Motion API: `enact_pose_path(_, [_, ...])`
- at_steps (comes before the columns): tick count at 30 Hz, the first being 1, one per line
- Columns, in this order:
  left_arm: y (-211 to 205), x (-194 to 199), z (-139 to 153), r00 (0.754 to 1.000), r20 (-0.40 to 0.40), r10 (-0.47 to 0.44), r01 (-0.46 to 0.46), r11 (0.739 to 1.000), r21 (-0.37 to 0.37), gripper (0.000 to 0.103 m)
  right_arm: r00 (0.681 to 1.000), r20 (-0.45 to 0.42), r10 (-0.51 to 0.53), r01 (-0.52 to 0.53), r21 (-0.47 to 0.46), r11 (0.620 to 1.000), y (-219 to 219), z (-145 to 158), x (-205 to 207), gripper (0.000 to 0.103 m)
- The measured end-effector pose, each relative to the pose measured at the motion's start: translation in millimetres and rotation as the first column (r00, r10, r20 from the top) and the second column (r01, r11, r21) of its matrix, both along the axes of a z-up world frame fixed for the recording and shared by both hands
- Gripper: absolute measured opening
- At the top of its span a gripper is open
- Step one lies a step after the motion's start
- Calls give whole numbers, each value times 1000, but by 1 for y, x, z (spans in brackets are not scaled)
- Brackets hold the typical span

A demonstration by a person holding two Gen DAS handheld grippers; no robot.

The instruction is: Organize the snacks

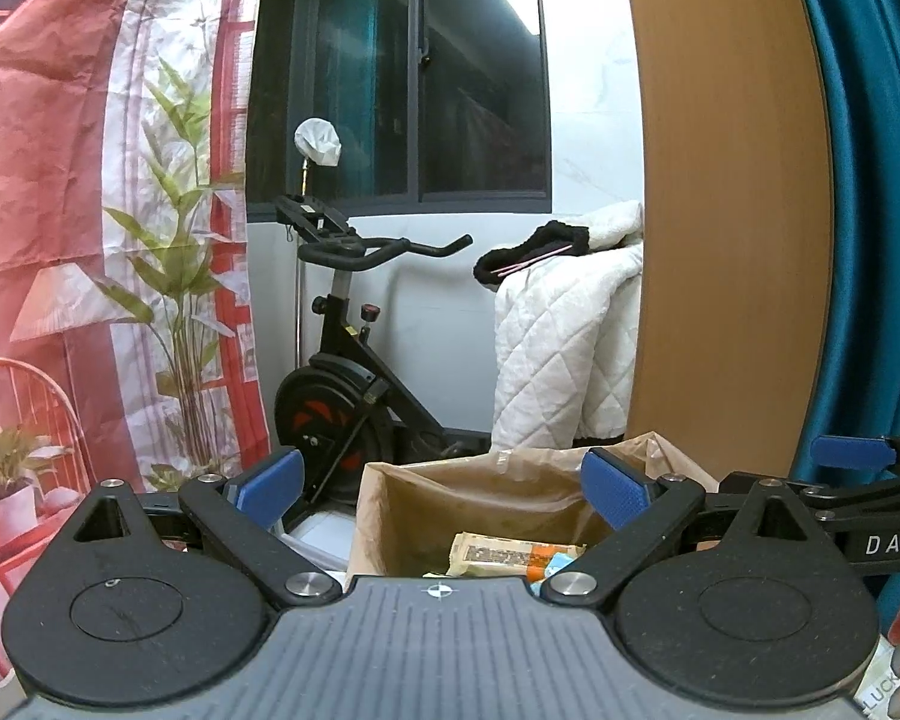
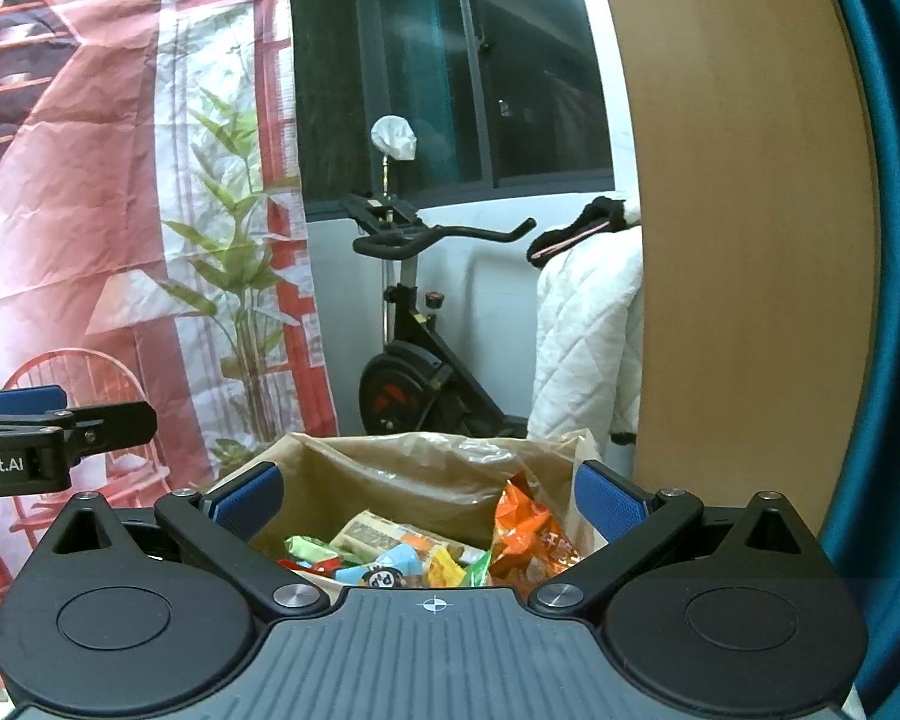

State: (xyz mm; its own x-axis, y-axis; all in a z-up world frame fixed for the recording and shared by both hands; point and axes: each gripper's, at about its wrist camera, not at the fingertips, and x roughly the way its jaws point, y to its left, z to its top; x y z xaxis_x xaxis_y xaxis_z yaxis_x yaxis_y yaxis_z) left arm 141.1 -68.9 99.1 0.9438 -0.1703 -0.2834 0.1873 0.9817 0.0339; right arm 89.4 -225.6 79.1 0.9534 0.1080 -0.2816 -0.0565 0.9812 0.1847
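Snack packets (image 2: 402, 552) lie heaped inside an open brown paper bag (image 2: 390, 480), an orange packet (image 2: 528, 534) leaning against its right wall. Both the left gripper (image 1: 444, 489) and right gripper (image 2: 429, 498) hover above it, fingers apart, holding nothing. An exercise bike (image 1: 342, 360) stands behind.

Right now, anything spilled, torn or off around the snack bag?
Nothing spilled. The brown paper bag stands open with a crumpled rim, and the snack packets are jumbled loose inside, the orange packet propped against its right wall. Both grippers' jaws are open and empty.
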Motion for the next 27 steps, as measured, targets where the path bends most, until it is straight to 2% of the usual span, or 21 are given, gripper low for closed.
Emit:
enact_pose_path(20, [7,-4,1,998,-42,39,-41,999,-36,100,1000,7,-8,8,-7,1000,0,2,-4,102])
enact_pose_path(27, [4,-6,0,998,-36,53,-54,998,-26,100,1000,2,-8,9,-7,1000,0,0,-4,102])
